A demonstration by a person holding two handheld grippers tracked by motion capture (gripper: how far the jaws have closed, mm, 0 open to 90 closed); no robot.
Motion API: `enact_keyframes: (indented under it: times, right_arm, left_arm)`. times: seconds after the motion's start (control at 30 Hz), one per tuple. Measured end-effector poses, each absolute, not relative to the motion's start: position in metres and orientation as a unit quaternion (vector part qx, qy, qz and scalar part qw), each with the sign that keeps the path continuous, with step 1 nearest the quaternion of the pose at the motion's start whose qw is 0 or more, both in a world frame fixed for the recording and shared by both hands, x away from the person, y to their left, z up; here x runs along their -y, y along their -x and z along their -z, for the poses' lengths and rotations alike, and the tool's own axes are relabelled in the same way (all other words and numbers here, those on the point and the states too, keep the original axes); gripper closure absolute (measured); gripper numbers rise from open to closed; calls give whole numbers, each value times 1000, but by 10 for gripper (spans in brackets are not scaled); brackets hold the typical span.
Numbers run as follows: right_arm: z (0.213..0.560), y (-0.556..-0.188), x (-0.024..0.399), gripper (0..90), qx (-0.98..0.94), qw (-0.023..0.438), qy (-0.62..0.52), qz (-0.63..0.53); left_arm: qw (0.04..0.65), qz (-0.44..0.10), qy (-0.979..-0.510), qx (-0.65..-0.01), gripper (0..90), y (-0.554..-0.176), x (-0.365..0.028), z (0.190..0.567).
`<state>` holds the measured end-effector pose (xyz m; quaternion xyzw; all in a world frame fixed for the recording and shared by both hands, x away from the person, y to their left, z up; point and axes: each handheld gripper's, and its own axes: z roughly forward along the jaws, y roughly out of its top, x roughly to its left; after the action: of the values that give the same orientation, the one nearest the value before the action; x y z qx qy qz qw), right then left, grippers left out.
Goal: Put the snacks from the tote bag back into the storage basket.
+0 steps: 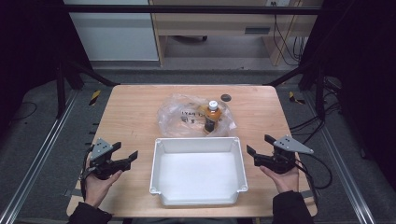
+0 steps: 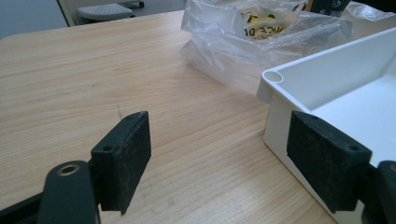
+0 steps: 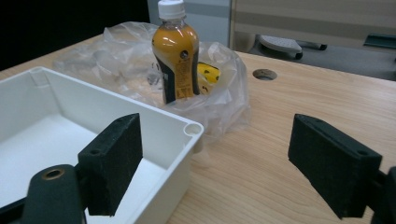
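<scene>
Honestly, both the left gripper (image 1: 130,157) and right gripper (image 1: 256,153) sit wide open and empty; that upright juice bottle (image 1: 212,116) could tip in its crinkly plastic bag (image 1: 180,116).

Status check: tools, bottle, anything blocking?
Left tool open, right tool open, both empty beside white tray. Bottle upright in plastic bag behind tray. Bag wraps bottle's base.

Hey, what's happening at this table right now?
A person holds an open left claw and an open right claw on either side of an empty white plastic tray, touching nothing. Behind the tray, an orange bottle with a white cap stands upright in a crumpled clear plastic bag on the wooden table.
</scene>
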<state>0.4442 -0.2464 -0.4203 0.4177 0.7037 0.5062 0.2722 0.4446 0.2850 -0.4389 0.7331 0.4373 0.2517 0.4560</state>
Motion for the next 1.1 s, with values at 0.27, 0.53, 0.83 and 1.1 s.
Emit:
enact_keyframes:
  times: [0.27,0.53,0.83,1.1]
  right_arm:
    - [416,-448,241,179,-702,271,-416,-511]
    - [414,-454,234,179,-702,266,-413,-516]
    - [410,-461,232,179,-700,268,-411,-519]
    - [404,-467,227,181,-695,266,-410,-527]
  left_arm:
    - [458,-251,-734,-434,213,-445,-284,439]
    - [467,-250,-734,-424,214,-443,-282,437]
    - [465,-252,-741,-414,215,-442,-276,436]
    - [467,-248,-744,-408,215,-441,-271,436]
